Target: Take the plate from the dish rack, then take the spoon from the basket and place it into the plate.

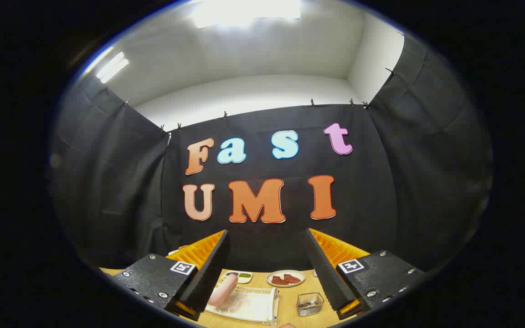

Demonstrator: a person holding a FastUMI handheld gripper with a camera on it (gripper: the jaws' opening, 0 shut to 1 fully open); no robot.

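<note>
The gripper is hovering high above the wooden table, its two fingers standing wide apart with nothing between them but open air, and it is looking out over the whole layout, which reads as a starting pose for surveying the work rather than for grasping. Just ahead of the fingers and below them, the clear dish rack is sitting on the table, and a pink plate is standing on edge in it close to the left finger, held upright so a rim is offering itself to a pinch from above. To the right of the rack, near the right finger, a small wire basket is waiting; the spoon is presumably lying inside it, but it is too small to make out. Beyond the rack, toward the black cloth wall, a round dish with reddish food and a smaller dish with something green are taking up the far strip of table. Bare wood is showing between rack and basket, likely the best landing spot, though the gap looks narrow, so the plate may need lifting straight up before swinging clear of the rack's wall.
</note>
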